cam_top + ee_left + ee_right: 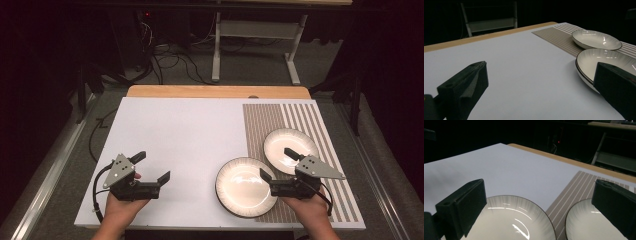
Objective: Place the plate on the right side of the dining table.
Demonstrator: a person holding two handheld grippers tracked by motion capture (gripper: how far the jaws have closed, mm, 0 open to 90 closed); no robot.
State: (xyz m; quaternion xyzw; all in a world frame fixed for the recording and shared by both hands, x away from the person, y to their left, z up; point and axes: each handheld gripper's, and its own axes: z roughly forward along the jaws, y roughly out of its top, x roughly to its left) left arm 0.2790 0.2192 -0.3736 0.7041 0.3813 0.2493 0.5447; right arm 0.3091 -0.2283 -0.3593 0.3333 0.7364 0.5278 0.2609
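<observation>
Two white plates with dark rims lie close together at the right of the table. The near plate (240, 192) (599, 60) (514, 220) straddles the left edge of a striped placemat (260, 125) (574, 187). The far plate (282, 142) (595, 38) (586, 225) rests fully on the mat. My right gripper (277, 163) (539, 192) hovers open over the gap between the plates, one jaw above each, nothing held. Over the bare white board at the near left, my left gripper (152, 166) (540, 72) stands open and empty, aimed toward the plates.
The white board (185, 135) sits on a wooden tabletop (215, 91) whose edge shows at the back. Beyond the table are a metal frame (220, 45) and cables on a dark floor. A hand holds each gripper at the table's near edge.
</observation>
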